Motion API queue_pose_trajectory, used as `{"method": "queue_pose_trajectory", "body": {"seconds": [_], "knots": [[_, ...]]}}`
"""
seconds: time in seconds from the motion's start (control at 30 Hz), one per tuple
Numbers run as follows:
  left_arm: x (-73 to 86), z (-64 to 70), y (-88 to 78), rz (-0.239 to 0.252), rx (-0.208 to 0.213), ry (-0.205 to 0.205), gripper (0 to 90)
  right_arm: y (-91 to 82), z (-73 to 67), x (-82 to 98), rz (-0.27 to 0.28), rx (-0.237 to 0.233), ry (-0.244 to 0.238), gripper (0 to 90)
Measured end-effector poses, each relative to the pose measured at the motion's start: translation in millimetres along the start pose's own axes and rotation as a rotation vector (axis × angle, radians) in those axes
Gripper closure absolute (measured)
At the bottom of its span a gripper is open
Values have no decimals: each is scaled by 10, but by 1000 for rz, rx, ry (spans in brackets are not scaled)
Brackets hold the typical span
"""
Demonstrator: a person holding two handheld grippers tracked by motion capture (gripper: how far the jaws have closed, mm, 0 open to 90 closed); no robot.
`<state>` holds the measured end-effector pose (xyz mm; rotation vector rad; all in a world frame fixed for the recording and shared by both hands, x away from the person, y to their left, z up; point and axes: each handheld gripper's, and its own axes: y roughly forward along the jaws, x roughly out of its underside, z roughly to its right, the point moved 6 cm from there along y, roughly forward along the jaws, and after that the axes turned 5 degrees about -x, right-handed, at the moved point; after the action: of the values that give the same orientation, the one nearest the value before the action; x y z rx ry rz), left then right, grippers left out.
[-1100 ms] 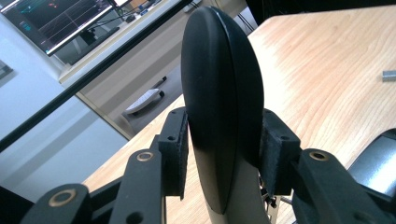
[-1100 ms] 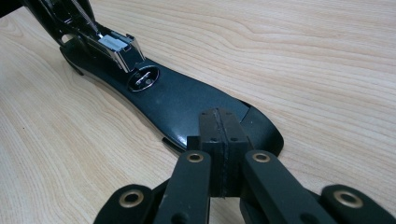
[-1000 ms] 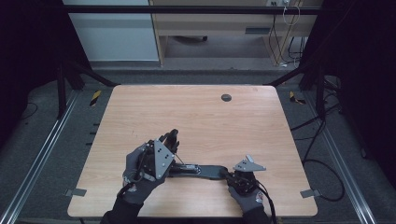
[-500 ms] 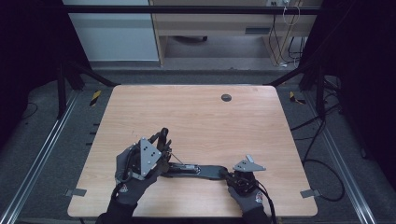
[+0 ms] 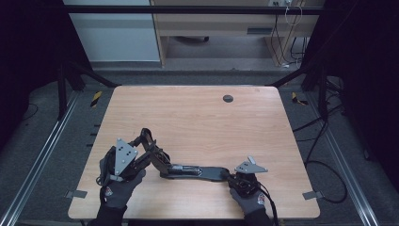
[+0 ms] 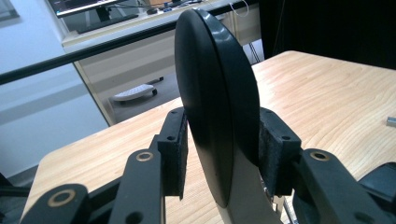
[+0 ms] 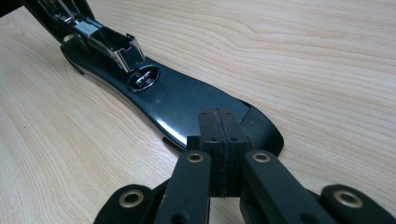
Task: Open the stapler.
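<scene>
A black stapler (image 5: 197, 172) lies opened out near the table's front edge. Its flat base (image 7: 187, 102) rests on the wood, and the metal staple channel (image 7: 107, 42) slopes up from the hinge end. My left gripper (image 5: 145, 140) is shut on the stapler's rounded black top arm (image 6: 215, 84), which stands edge-on between the pads (image 6: 273, 149) and is swung up and back to the left. My right gripper (image 7: 219, 123) is shut with its pads together, and its tips rest on the base's right end (image 5: 221, 174).
The wooden table (image 5: 197, 117) has a small dark round grommet (image 5: 227, 98) near its far edge. Metal rails run along both sides on the floor, with cables (image 5: 324, 141) at the right. A cabinet and desk stand beyond the far edge.
My left gripper has moved left across the table with the top arm in it, swinging the arm farther back from the base. The right gripper has stayed where it was.
</scene>
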<state>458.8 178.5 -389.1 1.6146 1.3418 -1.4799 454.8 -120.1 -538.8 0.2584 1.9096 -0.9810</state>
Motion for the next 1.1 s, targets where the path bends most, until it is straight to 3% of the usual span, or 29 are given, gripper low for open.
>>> {"method": "queue_pose_trajectory", "body": {"seconds": [0.2,0.83,0.93,1.1], "knots": [[57,-69,-41,13,-9,-47,577,-1,0,0,0,-1,-1,900],[148,-166,-118,21,-23,-90,574,-6,-1,0,3,-9,7,900],[189,-215,-136,16,-36,-113,573,-6,-1,1,3,-9,6,900],[306,-350,-168,3,-31,-189,570,-7,-1,0,3,-10,6,900]]}}
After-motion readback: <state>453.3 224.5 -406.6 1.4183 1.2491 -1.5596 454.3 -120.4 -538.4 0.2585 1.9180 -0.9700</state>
